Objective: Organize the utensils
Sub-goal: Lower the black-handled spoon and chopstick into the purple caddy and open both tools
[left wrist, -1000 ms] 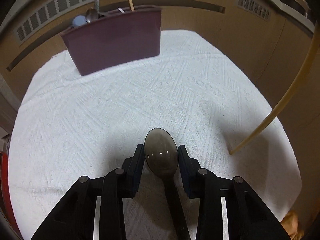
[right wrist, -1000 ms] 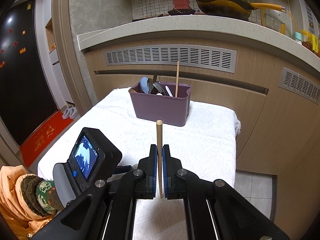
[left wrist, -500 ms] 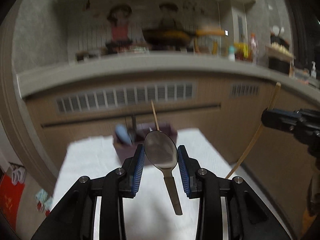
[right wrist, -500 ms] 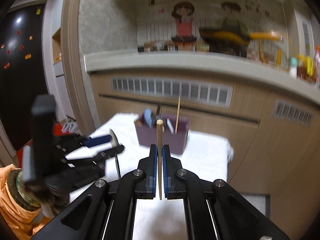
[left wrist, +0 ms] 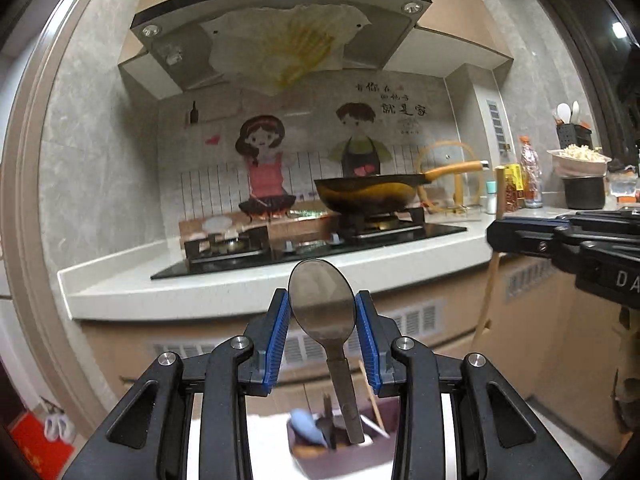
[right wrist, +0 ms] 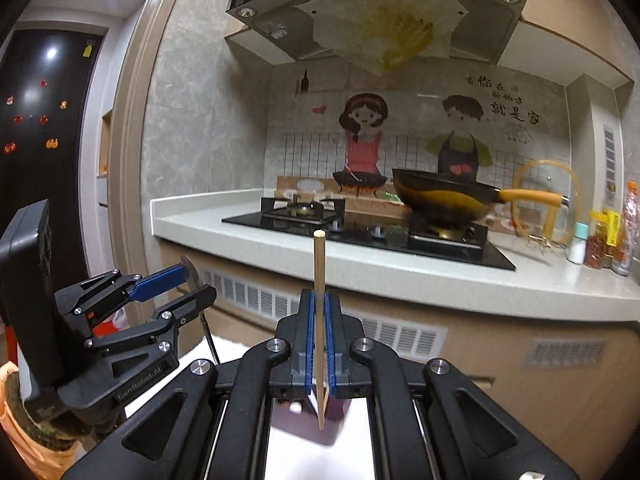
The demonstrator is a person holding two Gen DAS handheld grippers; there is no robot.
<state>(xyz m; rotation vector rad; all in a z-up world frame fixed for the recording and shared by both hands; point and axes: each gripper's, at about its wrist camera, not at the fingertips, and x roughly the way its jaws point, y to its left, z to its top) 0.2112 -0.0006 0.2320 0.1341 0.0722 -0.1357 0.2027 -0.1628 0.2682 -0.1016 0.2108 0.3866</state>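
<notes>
My left gripper is shut on the bowl of a metal spoon, whose handle hangs down and toward the camera. It is held high and level, facing the kitchen counter. In the right wrist view it appears at the left, left gripper, with the spoon dangling. My right gripper is shut on an upright wooden chopstick. The left wrist view shows it at the right edge, right gripper, with the chopstick. The purple utensil holder, which holds a blue spoon, stands low beneath both grippers.
A white-clothed table lies below. Ahead runs a pale countertop with a gas hob and a wok. Bottles stand at its right end. A range hood hangs above. A gloved hand in an orange sleeve holds the left gripper.
Both grippers rose from the table and tilted up toward level, each keeping its utensil. The holder and cloth dropped from the middle of both views to the bottom edge.
</notes>
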